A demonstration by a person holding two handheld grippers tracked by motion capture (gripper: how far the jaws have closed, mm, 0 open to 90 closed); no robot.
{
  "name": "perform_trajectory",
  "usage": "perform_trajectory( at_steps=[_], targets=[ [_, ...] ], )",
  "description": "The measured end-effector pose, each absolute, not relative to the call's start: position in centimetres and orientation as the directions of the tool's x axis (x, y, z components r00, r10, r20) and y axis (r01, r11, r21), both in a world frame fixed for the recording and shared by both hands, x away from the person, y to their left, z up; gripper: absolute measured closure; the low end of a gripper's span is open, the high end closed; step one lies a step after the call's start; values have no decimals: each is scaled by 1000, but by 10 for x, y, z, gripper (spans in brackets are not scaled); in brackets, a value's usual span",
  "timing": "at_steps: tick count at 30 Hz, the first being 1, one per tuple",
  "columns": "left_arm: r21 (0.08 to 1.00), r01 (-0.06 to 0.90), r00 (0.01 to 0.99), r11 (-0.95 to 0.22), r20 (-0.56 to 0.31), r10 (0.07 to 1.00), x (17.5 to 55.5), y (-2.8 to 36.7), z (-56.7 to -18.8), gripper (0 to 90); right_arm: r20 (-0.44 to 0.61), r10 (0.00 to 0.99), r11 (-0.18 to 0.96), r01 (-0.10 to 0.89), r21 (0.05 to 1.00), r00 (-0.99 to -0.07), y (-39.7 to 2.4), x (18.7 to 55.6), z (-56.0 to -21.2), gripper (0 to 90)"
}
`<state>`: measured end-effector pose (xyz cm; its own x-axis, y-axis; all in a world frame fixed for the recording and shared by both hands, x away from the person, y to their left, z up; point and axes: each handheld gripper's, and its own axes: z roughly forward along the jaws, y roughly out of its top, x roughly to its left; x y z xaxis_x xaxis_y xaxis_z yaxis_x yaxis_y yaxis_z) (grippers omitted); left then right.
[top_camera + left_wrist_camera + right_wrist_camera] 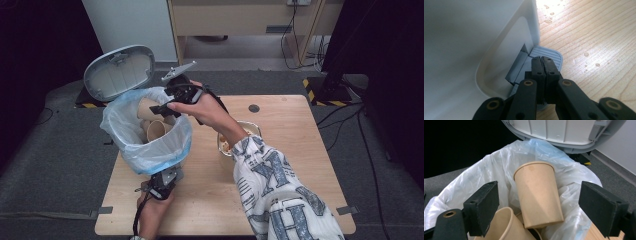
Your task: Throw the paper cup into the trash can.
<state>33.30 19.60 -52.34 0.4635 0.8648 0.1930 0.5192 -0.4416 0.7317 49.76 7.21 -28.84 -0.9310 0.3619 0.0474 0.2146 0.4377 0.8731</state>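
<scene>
Left gripper [543,62]: pressed together with nothing between the jaws, at the near left of the table, tips down on the grey foot pedal [549,53] at the bin's base.
Foot pedal: it jutted from a recess in the white bin wall [474,50], flat and just above the wood; open tabletop ran to its right.
Table [280,200]: light wood; near edge by the person's forearms, bare board across the near middle and right, a small dark hole near the far edge.
Bowl [250,129]: on the table right of the bin, partly hidden by the right forearm and patterned sleeve.
Bin [145,155]: at the table's left edge, lined with a pale blue bag [474,177] folded over the rim.
Right gripper [537,206]: spread wide over the bin's mouth, pads clear on both sides of the upturned cup, gripping nothing.
Paper cup [539,192]: tan, upside down and tilted inside the bag, apart from both pads, resting against another cup [504,225] nearer the camera.
Lid [120,71]: grey, raised open at the far left behind the bin, leaving the mouth free from above.
Beyond: dark floor mat around the table; furniture legs and cables far off.
</scene>
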Motion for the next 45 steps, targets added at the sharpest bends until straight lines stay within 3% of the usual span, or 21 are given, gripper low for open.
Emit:
perform_trajectory(
  at_steps=[18,45],
  targets=[
    [730,520,464,-443,194,864,333,196,-523,879,62,396,411,238,880,-916,44,499,-289,110],
    [731,518,465,-444,195,863,333,196,-523,879,67,456,376,261,889,-887,1,502,-291,96]
  ],
)
